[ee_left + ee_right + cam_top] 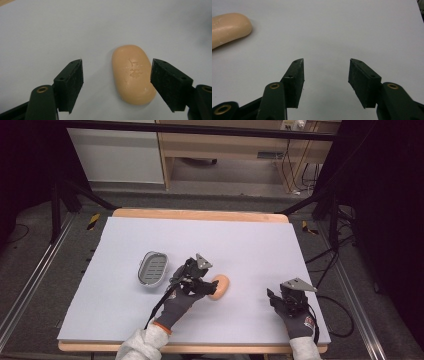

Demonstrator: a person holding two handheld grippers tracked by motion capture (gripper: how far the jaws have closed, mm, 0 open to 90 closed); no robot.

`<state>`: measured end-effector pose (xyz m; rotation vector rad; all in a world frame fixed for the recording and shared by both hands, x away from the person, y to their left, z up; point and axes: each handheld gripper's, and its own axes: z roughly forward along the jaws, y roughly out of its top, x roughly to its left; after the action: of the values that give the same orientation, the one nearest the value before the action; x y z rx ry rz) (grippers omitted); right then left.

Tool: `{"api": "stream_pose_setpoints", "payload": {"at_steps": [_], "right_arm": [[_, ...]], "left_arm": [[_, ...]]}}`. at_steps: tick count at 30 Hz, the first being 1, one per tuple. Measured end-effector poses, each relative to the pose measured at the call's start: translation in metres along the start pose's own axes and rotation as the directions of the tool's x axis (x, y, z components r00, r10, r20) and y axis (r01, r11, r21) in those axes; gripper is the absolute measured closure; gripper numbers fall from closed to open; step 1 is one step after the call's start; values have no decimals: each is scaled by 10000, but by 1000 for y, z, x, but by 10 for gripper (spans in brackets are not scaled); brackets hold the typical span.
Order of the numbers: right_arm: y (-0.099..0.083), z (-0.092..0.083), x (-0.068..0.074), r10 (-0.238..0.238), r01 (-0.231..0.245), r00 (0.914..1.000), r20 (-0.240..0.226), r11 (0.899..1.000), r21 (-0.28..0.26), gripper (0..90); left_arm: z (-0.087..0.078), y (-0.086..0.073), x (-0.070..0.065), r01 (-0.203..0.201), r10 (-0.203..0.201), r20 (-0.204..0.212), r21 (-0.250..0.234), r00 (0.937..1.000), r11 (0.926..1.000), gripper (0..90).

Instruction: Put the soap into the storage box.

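Note:
An oval peach-coloured bar of soap [219,287] lies flat on the pale table cover, stamped side up. My left gripper [206,285] is right at its left side. In the left gripper view the soap [132,73] lies between the spread jaws, close to the right-hand pad [165,82] and well apart from the left-hand pad [72,82]; neither presses on it. My right gripper [280,300] rests low near the front right of the table, jaws apart with nothing between them [325,80]. The soap's end [229,27] appears at the upper left of the right gripper view.
A small grey oval soap dish [153,268] with a slotted floor stands left of the left hand. The pale cover [250,245] spans the wooden table. Metal rails run along both sides, and cables trail off the right edge.

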<state>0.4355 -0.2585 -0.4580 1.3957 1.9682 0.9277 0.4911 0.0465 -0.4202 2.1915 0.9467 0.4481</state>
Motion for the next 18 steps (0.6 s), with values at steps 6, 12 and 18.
{"api": "stream_pose_setpoints", "payload": {"at_steps": [6,12,18], "right_arm": [[0,1,1,32,-32,10000,18,10000,32,464],[0,1,1,-34,34,10000,-7,10000,5,467],[0,1,1,27,-27,10000,1,10000,56,469]], "left_arm": [[8,0,-2,16,-17,54,185,10000,9998,244],[16,1,-4,92,-102,259,361,9996,9993,216],[26,2,-9,94,-121,383,689,9992,9976,197]]}}
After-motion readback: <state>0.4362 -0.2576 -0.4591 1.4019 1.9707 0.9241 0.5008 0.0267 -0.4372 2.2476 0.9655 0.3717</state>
